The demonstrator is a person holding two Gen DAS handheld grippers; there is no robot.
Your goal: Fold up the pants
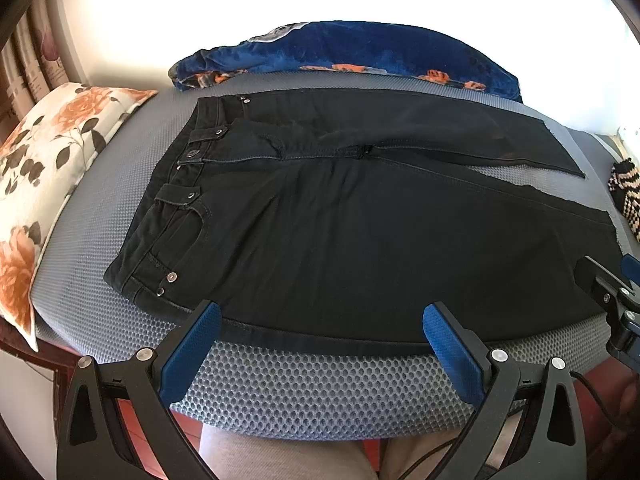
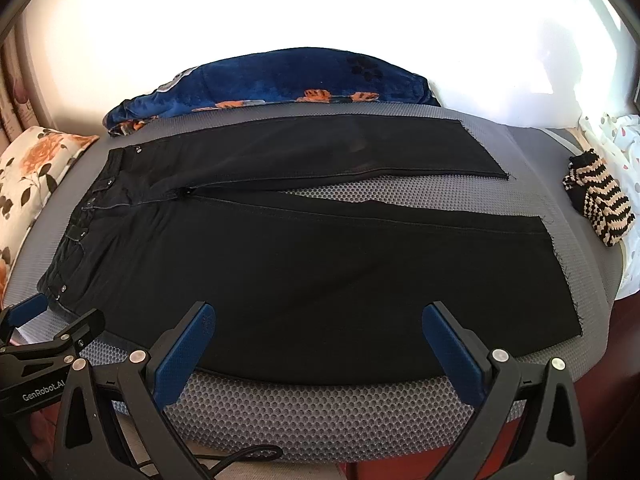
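A pair of black jeans is lying spread flat on a grey mesh mattress, front side up, with the waistband pointing toward the person's left and the two legs running off to the right. The legs are lying apart, the grey mesh showing in a wedge between them. The far leg is ending in a raw hem near the far right, and the near leg is running along the mattress's front edge.

The left tongs are hovering spread wide just over the jeans' near edge, below the hip, gripping nothing. The right tongs are likewise standing wide and holding nothing, above the near leg's lower edge. Each gripper is showing at the rim of the other's view.

A floral pillow is sitting at the mattress's left end, just beside the waistband. A dark blue blanket with orange flowers is lying bunched along the far side. A striped knit item is resting at the right end, well apart from the hems.
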